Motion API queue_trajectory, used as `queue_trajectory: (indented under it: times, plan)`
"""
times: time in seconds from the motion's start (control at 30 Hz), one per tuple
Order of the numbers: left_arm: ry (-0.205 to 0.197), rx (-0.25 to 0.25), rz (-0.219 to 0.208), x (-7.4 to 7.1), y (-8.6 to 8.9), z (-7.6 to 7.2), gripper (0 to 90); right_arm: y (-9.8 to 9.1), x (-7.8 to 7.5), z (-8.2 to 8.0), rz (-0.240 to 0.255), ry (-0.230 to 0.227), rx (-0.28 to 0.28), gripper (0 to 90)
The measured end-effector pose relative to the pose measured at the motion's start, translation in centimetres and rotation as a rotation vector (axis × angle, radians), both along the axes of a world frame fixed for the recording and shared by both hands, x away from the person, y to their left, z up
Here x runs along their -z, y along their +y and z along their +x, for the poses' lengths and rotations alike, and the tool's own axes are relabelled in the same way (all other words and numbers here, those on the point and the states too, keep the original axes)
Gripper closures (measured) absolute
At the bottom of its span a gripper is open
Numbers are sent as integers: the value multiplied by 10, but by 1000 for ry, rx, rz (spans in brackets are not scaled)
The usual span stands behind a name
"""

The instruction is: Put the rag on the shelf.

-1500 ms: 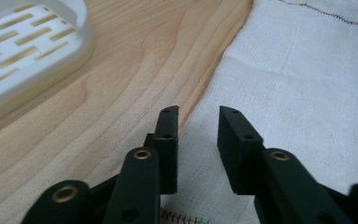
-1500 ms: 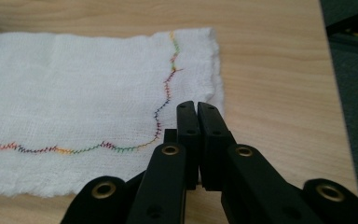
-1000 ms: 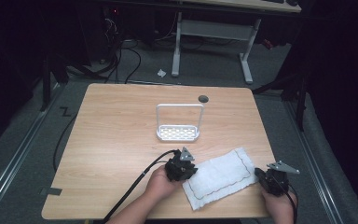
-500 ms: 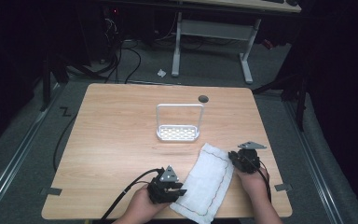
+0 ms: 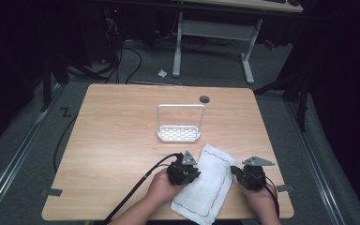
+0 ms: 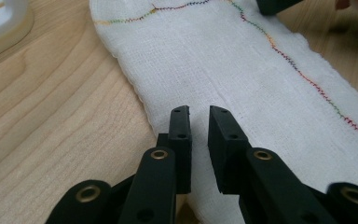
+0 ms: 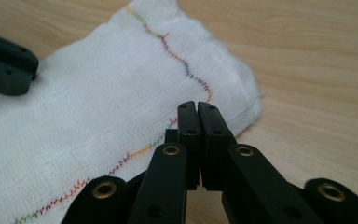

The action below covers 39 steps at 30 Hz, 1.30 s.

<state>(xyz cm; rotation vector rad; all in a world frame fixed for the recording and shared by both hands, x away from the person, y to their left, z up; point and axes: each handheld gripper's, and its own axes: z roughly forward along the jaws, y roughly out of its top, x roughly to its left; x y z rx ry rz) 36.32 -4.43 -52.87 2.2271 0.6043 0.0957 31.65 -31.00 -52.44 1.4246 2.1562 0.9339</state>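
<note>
A white cloth point(image 5: 206, 185) with a coloured stitched hem lies in a long strip near the table's front edge. My left gripper point(image 5: 193, 174) rests at its left long edge. In the left gripper view its jaws have just been closing and stand a narrow gap apart point(image 6: 199, 112) over the cloth point(image 6: 242, 60); nothing is pinched between them. My right gripper point(image 5: 238, 172) sits at the cloth's right edge. Its jaws point(image 7: 198, 106) are pressed together above the hem of the cloth point(image 7: 88, 107), with no fabric seen between the pads. The left gripper point(image 7: 4, 65) shows across the cloth.
A white plastic rack point(image 5: 179, 133) with a tall loop handle stands mid-table behind the cloth; its corner point(image 6: 0, 23) shows in the left gripper view. A cable hole point(image 5: 204, 99) is near the wooden table's point(image 5: 117, 136) far edge. The left gripper's cable point(image 5: 140, 185) trails off the front.
The cloth has turned from a wide diagonal sheet into a strip that runs front to back. The left gripper dipped toward the front and came back; the right gripper moved left to the cloth's edge.
</note>
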Motion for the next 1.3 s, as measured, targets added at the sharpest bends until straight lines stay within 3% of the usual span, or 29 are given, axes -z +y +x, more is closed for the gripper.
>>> queue_trajectory:
  times: [0.2,0.4,0.5,0.6,0.7,0.83,0.93,1.17,1.3]
  plan:
    - [5,-4,-3,1,8,-9,799,7,4,7,2,-14,-7,887]
    - [-17,17,-5,2,28,-37,796,19,5,10,1,-26,-32,884]
    - [-3,14,-13,2,36,-44,786,29,6,11,-11,-31,-53,883]
    - [-24,-1,-36,-2,36,-40,732,39,5,13,-40,-43,-72,883]
    - [-26,-27,-72,-5,27,-22,720,41,6,14,-43,-48,-77,883]
    - [-8,-49,-61,-3,10,-2,776,42,6,14,-53,-55,-82,884]
    - [-13,-50,-38,4,8,1,833,42,7,14,-50,-63,-85,886]
    - [-41,-65,-35,7,29,-7,898,54,7,13,-37,-56,-112,900]
    - [-29,-81,-28,6,51,-10,898,75,6,13,-60,-55,-163,900]
